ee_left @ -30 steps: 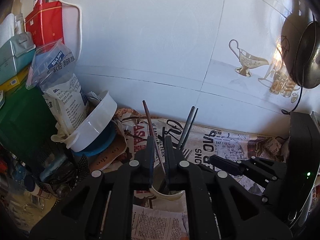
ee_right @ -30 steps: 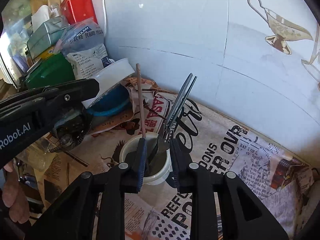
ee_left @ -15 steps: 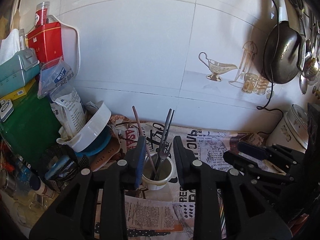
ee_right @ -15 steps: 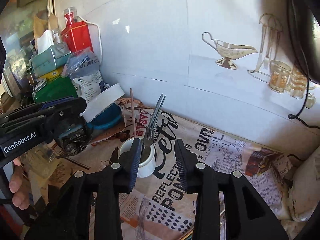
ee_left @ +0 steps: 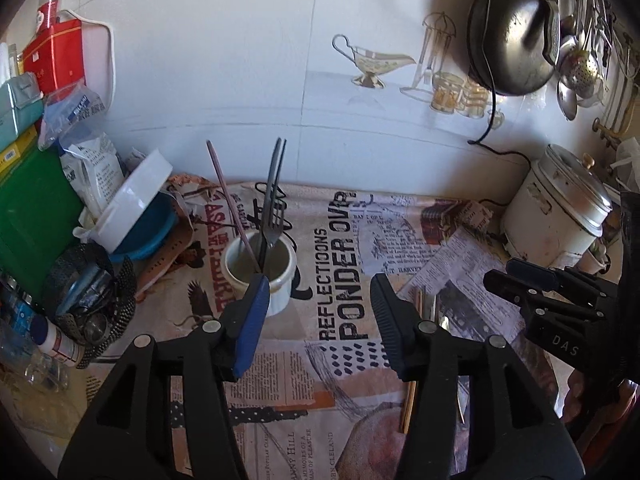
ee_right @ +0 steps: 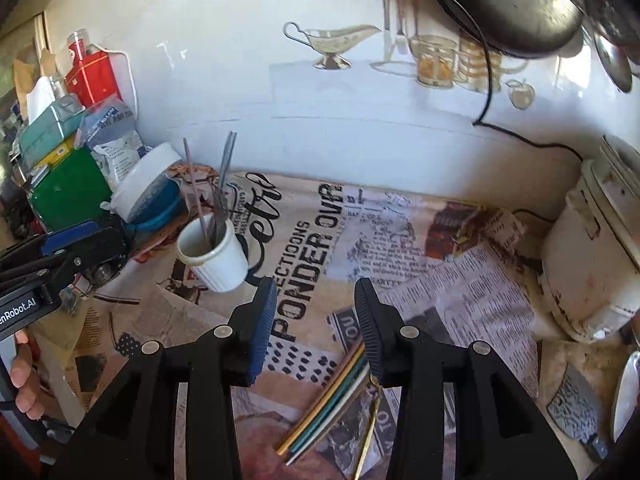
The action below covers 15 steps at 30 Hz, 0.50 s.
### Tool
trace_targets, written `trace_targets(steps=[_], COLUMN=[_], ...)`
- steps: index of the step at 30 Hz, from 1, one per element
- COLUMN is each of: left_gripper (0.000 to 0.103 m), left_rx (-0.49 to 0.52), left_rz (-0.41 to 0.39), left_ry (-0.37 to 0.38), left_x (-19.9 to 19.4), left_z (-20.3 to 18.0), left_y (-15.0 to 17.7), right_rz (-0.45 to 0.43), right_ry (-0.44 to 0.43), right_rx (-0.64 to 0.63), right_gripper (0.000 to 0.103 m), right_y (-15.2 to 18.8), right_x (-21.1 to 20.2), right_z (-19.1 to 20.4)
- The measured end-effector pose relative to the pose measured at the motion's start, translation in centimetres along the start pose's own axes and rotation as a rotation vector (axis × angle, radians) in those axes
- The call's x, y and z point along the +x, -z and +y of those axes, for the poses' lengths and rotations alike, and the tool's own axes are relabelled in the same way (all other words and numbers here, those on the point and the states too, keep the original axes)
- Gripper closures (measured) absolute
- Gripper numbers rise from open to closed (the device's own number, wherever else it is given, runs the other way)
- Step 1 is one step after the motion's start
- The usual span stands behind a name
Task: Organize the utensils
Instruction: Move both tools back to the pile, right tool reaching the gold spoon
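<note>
A white ribbed cup (ee_left: 266,270) (ee_right: 218,258) stands on the newspaper-covered counter (ee_left: 420,240). A brown chopstick (ee_left: 230,196) and dark forks (ee_left: 274,200) stick up out of it. My left gripper (ee_left: 318,294) hangs in front of and right of the cup, jaws opening, nothing between them. My right gripper (ee_right: 316,300) hovers right of the cup, jaws also opening and empty. Several coloured chopsticks (ee_right: 332,396) lie on the counter under its right finger, seen in the left wrist view as sticks (ee_left: 410,400). The right gripper (ee_left: 520,276) shows at the right edge.
A white rice cooker (ee_left: 556,208) (ee_right: 596,256) stands at the right. A tilted white bowl on a blue dish (ee_left: 136,208), a green box (ee_left: 28,216), bags and tins crowd the left. A dark pan (ee_left: 508,44) and ladles hang on the tiled wall. A cleaver (ee_right: 576,408) lies at the far right.
Both grippers have pulled back from the cup and drifted right, their jaws spreading apart. The chopstick and forks stay standing in the cup, released.
</note>
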<state>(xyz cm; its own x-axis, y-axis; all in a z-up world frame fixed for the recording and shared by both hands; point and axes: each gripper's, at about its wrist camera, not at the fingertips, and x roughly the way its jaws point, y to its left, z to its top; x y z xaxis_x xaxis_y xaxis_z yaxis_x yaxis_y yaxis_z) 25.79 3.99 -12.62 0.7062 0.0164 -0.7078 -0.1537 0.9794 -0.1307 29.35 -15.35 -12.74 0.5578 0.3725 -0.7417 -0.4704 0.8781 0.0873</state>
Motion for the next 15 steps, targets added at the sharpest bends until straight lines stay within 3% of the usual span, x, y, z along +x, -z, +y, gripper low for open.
trace_targets(steps=[15], left_gripper=[0.052], left_rx=[0.048], left_rz=[0.253], left_ry=[0.029], left_x=[7.5], left_z=[-2.6], left_y=[7.9], right_rz=[0.323], right_ry=[0.109], right_rx=[0.169], right_gripper=[0.066], right_y=[10.3], right_x=[8.2], right_z=[-5.8])
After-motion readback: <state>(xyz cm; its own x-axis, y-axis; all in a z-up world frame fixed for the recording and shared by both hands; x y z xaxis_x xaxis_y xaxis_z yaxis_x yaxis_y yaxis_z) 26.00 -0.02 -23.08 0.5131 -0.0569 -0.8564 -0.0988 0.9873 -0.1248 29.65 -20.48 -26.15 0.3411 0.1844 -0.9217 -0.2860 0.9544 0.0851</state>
